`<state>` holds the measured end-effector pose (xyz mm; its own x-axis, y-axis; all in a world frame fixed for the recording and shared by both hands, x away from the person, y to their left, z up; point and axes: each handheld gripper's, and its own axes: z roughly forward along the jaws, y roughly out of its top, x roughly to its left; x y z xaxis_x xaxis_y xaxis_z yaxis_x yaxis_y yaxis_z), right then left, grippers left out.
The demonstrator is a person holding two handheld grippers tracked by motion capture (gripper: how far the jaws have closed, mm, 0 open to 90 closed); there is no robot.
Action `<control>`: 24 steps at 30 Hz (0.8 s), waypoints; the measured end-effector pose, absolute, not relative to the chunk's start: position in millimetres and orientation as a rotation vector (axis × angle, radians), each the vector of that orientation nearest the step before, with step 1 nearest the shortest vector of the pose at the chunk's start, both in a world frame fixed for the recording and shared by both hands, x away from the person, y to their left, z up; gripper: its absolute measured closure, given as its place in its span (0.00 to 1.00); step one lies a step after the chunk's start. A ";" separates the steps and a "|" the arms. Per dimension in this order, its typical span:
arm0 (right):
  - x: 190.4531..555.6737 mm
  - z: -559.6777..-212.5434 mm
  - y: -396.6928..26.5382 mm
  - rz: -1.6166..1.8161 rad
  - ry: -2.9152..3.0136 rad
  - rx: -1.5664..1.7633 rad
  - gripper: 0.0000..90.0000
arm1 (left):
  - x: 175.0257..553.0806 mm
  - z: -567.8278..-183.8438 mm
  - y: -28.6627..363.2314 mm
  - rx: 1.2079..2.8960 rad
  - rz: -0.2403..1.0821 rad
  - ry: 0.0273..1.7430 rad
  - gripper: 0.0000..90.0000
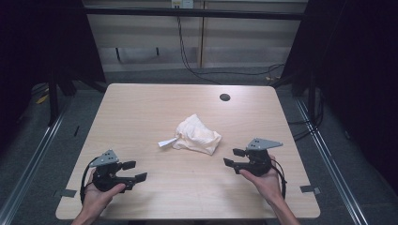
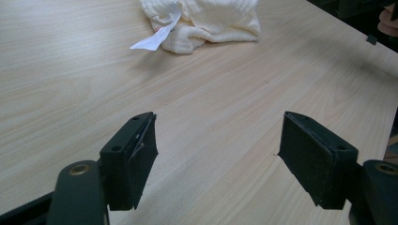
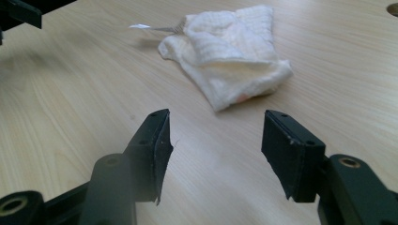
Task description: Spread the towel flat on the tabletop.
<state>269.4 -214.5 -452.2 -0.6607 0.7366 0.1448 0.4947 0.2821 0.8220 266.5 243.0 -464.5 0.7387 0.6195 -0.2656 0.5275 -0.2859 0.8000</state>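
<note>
A crumpled cream cloth [image 1: 197, 134] with a white label [image 1: 166, 142] sticking out lies near the middle of the wooden table [image 1: 141, 108]. My left gripper [image 1: 134, 170] rests at the front left, open, with nothing between its jaws. My right gripper [image 1: 233, 157] sits at the front right, open and empty, pointing left toward the cloth. In the left gripper view the cloth [image 2: 206, 21] lies far ahead beyond the open gripper [image 2: 218, 145]. In the right gripper view the cloth [image 3: 234, 51] lies just ahead of the open gripper [image 3: 216, 140].
A round dark hole [image 1: 225, 97] marks the table's far right part. Pieces of grey tape [image 1: 310, 189] stick near the front corners. Dark curtains flank both sides, and cables trail over the floor behind the table.
</note>
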 end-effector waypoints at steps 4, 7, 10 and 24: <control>280.1 -447.5 -206.8 1.352 2.313 1.117 0.51 | 266.6 -463.9 243.5 1.954 0.118 0.874 0.31; 286.5 -445.4 -202.1 1.368 2.322 1.102 0.53 | 267.7 -464.0 244.2 1.955 0.120 0.878 0.31; 299.3 -444.1 -190.9 1.377 2.347 1.080 0.54 | 267.7 -464.1 243.6 1.954 0.119 0.880 0.31; 342.5 -437.1 -157.7 1.382 2.408 1.039 0.54 | 268.7 -466.9 240.8 1.944 0.070 0.890 0.30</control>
<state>342.5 -157.7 -437.1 -0.7404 0.6472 0.1812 0.4830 0.3249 0.8131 268.7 240.8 -466.9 0.7323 0.6091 -0.3046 0.5539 -0.2725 0.7868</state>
